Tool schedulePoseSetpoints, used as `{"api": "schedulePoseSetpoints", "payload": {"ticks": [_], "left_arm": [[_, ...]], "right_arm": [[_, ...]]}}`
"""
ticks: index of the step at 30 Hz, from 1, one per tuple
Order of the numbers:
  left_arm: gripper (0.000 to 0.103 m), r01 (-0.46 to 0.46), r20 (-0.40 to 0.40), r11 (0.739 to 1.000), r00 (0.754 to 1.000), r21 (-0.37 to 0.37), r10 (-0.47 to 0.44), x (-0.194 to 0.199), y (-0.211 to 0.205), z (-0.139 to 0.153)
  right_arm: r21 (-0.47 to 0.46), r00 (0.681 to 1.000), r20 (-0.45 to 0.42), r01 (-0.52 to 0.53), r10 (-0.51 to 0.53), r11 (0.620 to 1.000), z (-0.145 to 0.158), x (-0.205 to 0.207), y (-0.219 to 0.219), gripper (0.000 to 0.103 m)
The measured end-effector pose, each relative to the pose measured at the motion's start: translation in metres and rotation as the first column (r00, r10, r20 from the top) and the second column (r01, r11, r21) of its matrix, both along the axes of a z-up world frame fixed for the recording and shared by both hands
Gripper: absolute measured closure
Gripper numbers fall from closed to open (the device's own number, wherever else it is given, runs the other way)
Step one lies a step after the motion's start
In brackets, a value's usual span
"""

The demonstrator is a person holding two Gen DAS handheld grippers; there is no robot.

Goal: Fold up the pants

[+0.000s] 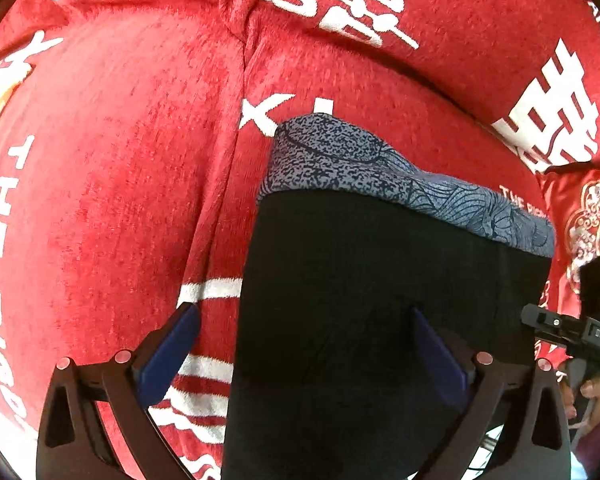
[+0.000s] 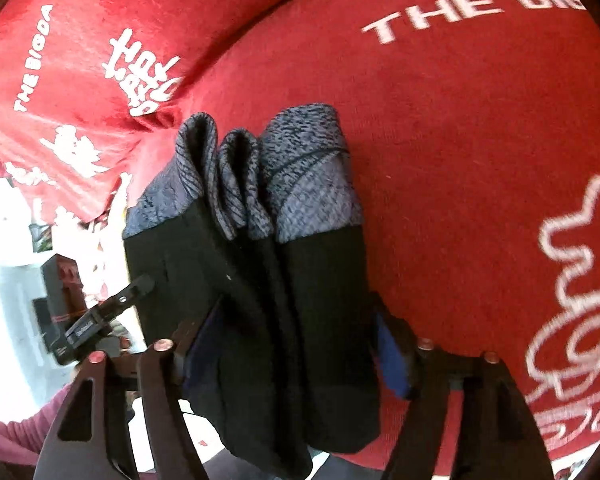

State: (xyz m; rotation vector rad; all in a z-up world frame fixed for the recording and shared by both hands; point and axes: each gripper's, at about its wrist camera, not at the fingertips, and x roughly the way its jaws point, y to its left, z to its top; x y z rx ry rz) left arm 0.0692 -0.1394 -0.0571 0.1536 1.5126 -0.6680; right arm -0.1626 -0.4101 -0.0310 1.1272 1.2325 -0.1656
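Note:
The black pants (image 1: 380,280) lie folded on the red sofa cover (image 1: 100,160), their grey patterned ends (image 1: 360,164) pointing away from me. My left gripper (image 1: 304,356) hangs over the near end, open wide. One finger is above the red cover and the other above the black cloth, with nothing pinched. In the right wrist view the pants (image 2: 320,272) show as a layered stack with grey ends (image 2: 300,168). My right gripper (image 2: 300,352) straddles that stack, and its blue pads stand beside the cloth without squeezing it.
The red sofa cover (image 2: 480,160) carries white lettering and rises into a backrest behind the pants. A red ornamented cushion (image 1: 580,232) lies to the right. The other gripper's black body (image 1: 568,328) and a person's maroon sleeve (image 2: 16,436) are close by.

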Motion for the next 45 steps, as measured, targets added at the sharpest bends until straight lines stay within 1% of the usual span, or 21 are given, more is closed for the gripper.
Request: {"api": "schedulePoseSetpoints", "payload": {"ticks": [2, 4, 7, 9, 15, 19, 21, 25, 29, 35, 37, 43, 45], "left_arm": [[0.000, 0.017, 0.024, 0.999, 1.000, 0.037, -0.018, -0.003, -0.002, 0.007], [0.000, 0.047, 0.067, 0.996, 0.996, 0.074, -0.052, -0.010, -0.004, 0.016], [0.000, 0.092, 0.105, 0.991, 0.989, 0.093, -0.102, -0.021, -0.003, 0.032], [0.000, 0.109, 0.111, 0.989, 0.987, 0.098, -0.120, -0.029, -0.001, 0.043], [0.000, 0.154, 0.140, 0.980, 0.975, 0.128, -0.171, -0.055, 0.004, 0.080], [0.000, 0.176, 0.154, 0.971, 0.967, 0.161, -0.201, -0.070, 0.009, 0.100], [0.000, 0.180, 0.162, 0.968, 0.965, 0.174, -0.208, -0.076, 0.015, 0.109], [0.000, 0.179, 0.172, 0.963, 0.962, 0.202, -0.214, -0.085, 0.026, 0.124], [0.000, 0.179, 0.184, 0.961, 0.958, 0.208, -0.218, -0.092, 0.038, 0.142], [0.000, 0.171, 0.263, 0.963, 0.939, 0.209, -0.223, -0.091, 0.052, 0.173], [0.000, 0.165, 0.276, 0.966, 0.936, 0.200, -0.218, -0.089, 0.055, 0.180], [0.000, 0.162, 0.314, 0.971, 0.926, 0.174, -0.211, -0.089, 0.063, 0.202], [0.000, 0.161, 0.314, 0.972, 0.926, 0.169, -0.208, -0.091, 0.063, 0.207]], "right_arm": [[-0.053, 1.000, -0.028, 0.014, -0.015, 0.998, 0.009, -0.005, 0.004, 0.026], [-0.101, 0.999, -0.045, 0.020, -0.025, 0.995, 0.020, -0.012, 0.010, 0.026], [-0.145, 0.997, -0.060, 0.032, -0.041, 0.989, 0.035, -0.021, 0.018, 0.024], [-0.165, 0.996, -0.058, 0.056, -0.066, 0.985, 0.047, -0.028, 0.025, 0.023], [-0.170, 0.988, -0.051, 0.138, -0.149, 0.976, 0.076, -0.048, 0.044, 0.020], [-0.209, 0.986, -0.076, 0.127, -0.145, 0.970, 0.097, -0.053, 0.061, 0.020], [-0.251, 0.985, -0.103, 0.112, -0.141, 0.961, 0.109, -0.054, 0.070, 0.020], [-0.294, 0.976, -0.154, 0.106, -0.156, 0.950, 0.129, -0.056, 0.082, 0.020], [-0.340, 0.975, -0.158, 0.095, -0.156, 0.936, 0.154, -0.058, 0.095, 0.020], [-0.390, 0.975, -0.171, 0.068, -0.145, 0.918, 0.186, -0.052, 0.115, 0.020], [-0.413, 0.977, -0.169, 0.047, -0.127, 0.909, 0.197, -0.046, 0.122, 0.020], [-0.440, 0.989, -0.117, 0.030, -0.091, 0.898, 0.232, -0.033, 0.143, 0.020], [-0.447, 0.992, -0.104, 0.022, -0.077, 0.894, 0.241, -0.030, 0.147, 0.020]]}}
